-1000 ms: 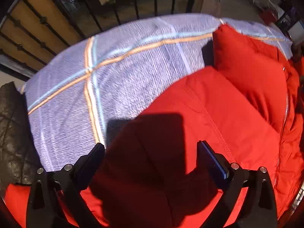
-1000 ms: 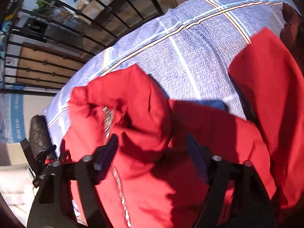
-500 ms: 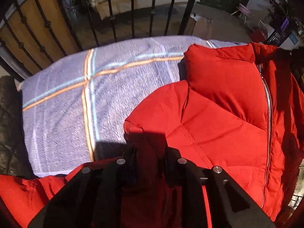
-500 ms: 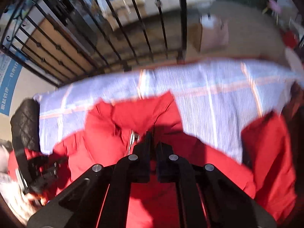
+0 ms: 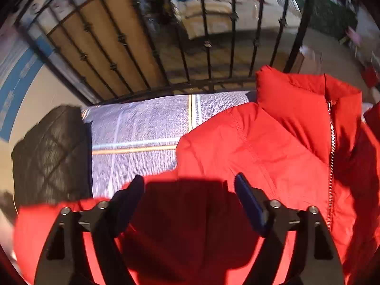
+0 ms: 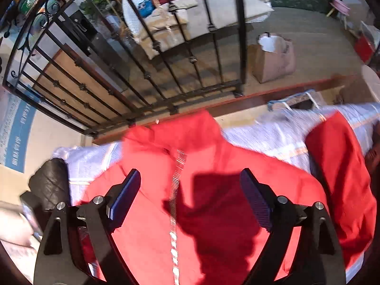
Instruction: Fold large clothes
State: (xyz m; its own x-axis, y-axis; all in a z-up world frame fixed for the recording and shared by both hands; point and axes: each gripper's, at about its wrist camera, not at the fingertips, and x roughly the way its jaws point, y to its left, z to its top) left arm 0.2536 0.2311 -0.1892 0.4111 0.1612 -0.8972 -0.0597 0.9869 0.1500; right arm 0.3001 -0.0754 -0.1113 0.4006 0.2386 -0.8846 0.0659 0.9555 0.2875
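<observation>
A red padded jacket (image 5: 266, 147) with a silver zipper (image 5: 330, 156) lies front-up on a grey-blue checked cloth (image 5: 142, 130). My left gripper (image 5: 188, 185) is open above the jacket's left shoulder and sleeve, holding nothing. In the right wrist view the same jacket (image 6: 213, 166) lies with its collar (image 6: 166, 133) pointing away and its zipper (image 6: 177, 173) running toward me. My right gripper (image 6: 190, 180) is open above the chest, holding nothing. One red sleeve (image 6: 337, 156) lies out to the right.
A black iron railing (image 5: 206, 47) stands just beyond the cloth's far edge. A black quilted item (image 5: 47, 152) lies at the left end of the cloth. A paper bag (image 6: 273, 57) sits on the floor past the railing.
Both grippers were shut on the red jacket half a second ago. Both are open now and have let the fabric go. Both views have tilted up toward the railing.
</observation>
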